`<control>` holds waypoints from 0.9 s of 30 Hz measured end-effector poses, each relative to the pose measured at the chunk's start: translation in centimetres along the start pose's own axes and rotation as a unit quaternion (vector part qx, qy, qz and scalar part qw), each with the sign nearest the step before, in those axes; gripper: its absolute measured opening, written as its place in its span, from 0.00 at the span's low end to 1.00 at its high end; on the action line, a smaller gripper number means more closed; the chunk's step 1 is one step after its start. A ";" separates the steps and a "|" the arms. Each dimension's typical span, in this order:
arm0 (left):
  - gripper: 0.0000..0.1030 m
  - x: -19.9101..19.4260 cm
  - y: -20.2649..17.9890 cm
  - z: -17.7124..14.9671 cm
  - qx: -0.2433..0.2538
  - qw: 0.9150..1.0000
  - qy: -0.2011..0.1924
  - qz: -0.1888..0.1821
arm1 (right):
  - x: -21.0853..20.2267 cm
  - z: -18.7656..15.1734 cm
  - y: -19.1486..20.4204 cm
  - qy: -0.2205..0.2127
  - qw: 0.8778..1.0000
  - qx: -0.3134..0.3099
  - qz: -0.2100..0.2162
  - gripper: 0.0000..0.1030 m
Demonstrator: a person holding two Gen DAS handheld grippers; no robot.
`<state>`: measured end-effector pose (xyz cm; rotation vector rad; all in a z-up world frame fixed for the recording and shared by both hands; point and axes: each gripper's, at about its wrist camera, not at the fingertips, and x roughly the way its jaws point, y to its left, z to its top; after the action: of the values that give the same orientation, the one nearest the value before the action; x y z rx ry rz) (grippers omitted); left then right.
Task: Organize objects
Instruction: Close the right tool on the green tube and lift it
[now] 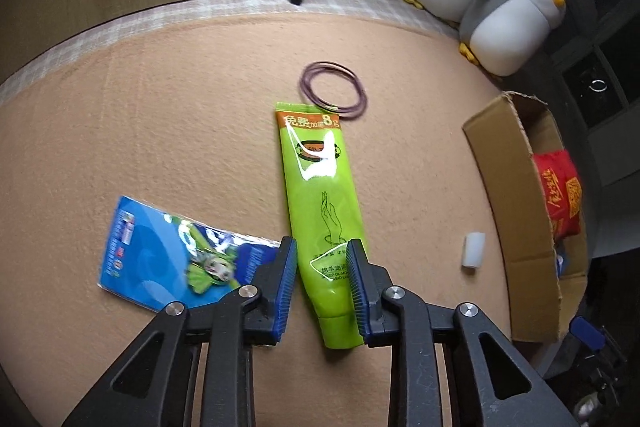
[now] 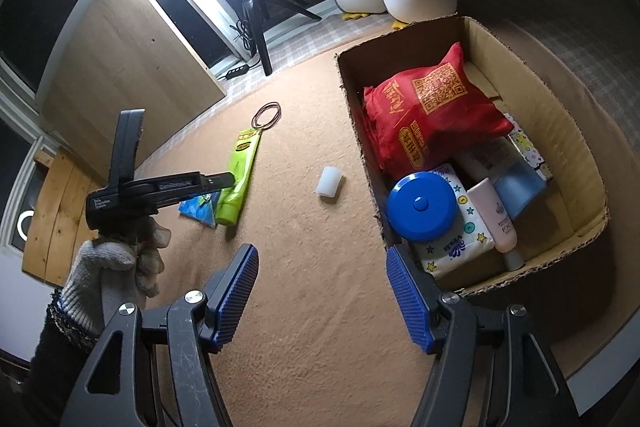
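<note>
the left tongs (image 1: 322, 247) straddle the green tube (image 1: 320, 203) marked "8 g", pads beside it, grip unclear. the right tongs (image 2: 322, 263) gape empty; at 2 o'clock, the cardboard box (image 2: 576, 131) holds a "vinda" tissue pack (image 2: 456, 251).

Both wrist views downward, near, sharing green tube (image 1: 324, 203), perhaps carpet (image 2: 320, 307)

An orange-tan mat (image 1: 160, 131) is carrying a green tube (image 1: 320, 195), purple bands (image 1: 333, 89), blue packet (image 1: 176, 255), white roll (image 1: 474, 251) and, frame-right, a cardboard box (image 1: 504, 187).

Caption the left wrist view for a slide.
Open left gripper straddles a green tube lying on the tan mat.
</note>
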<state>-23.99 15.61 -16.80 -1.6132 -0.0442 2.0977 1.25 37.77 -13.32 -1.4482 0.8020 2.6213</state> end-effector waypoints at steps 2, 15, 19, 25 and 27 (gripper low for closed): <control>0.27 0.0 -0.4 -0.5 0.001 1.000 0.001 -0.005 | 0.1 0.0 0.1 0.001 1.000 -0.001 0.002 0.61; 0.27 -1.7 -1.6 -7.2 -0.019 0.998 -0.005 -0.058 | 1.4 0.7 2.0 0.031 0.998 -0.012 0.048 0.61; 0.59 -2.8 -1.4 -8.9 -0.020 0.997 -0.007 -0.081 | 2.9 1.5 2.6 0.047 0.997 -0.006 0.067 0.61; 0.66 -3.3 -2.4 -9.3 0.010 0.997 -0.007 -0.074 | 6.4 3.1 4.2 0.087 0.993 -0.008 0.082 0.61; 0.66 -2.9 -2.8 -9.3 0.021 0.998 -0.005 -0.066 | 7.5 3.4 4.8 0.101 0.991 -0.007 0.088 0.61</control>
<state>-13.96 14.44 -16.11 -1.5334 -0.1061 1.9927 -6.97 33.56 -15.88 -1.7445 0.9751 2.6368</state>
